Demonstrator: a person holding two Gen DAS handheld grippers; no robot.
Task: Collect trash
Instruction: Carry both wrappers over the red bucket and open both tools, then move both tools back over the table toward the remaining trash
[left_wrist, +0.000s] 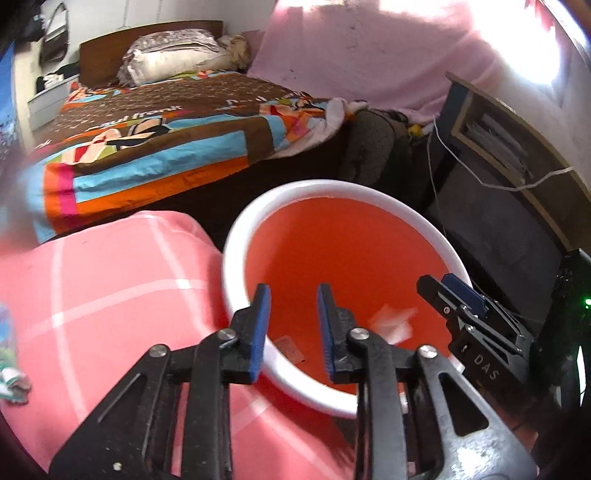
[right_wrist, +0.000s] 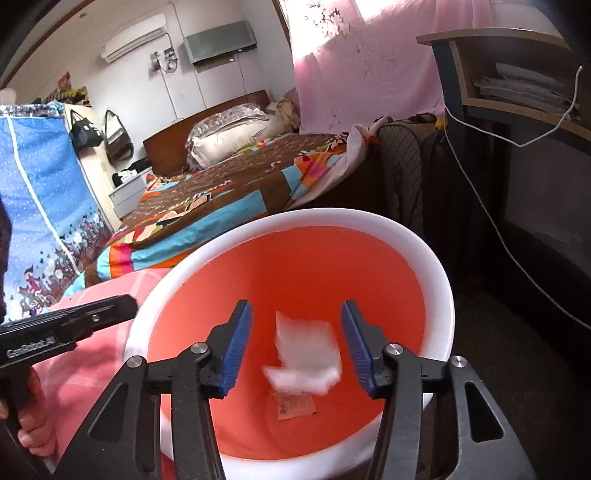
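Observation:
An orange bin with a white rim (right_wrist: 221, 243) stands under both grippers; its rim (left_wrist: 236, 236) also fills the middle of the left wrist view. A blurred white crumpled paper (right_wrist: 306, 350) is inside the bin, apart from the blue pads; the left wrist view shows the paper (left_wrist: 391, 325) too. A small flat slip (right_wrist: 295, 406) lies on the bin's bottom. My right gripper (right_wrist: 295, 306) is open over the bin's mouth, empty. My left gripper (left_wrist: 293, 290) is open over the near rim, empty. The right gripper (left_wrist: 439, 282) reaches in from the right.
A pink checked cloth (left_wrist: 110, 295) lies left of the bin, with a crumpled scrap (left_wrist: 14, 384) at its far left. Behind is a bed with a colourful quilt (left_wrist: 166, 129). A dark desk (right_wrist: 517, 92) and white cable (right_wrist: 480, 203) stand right. A hand (right_wrist: 33, 424) holds the left gripper (right_wrist: 127, 304).

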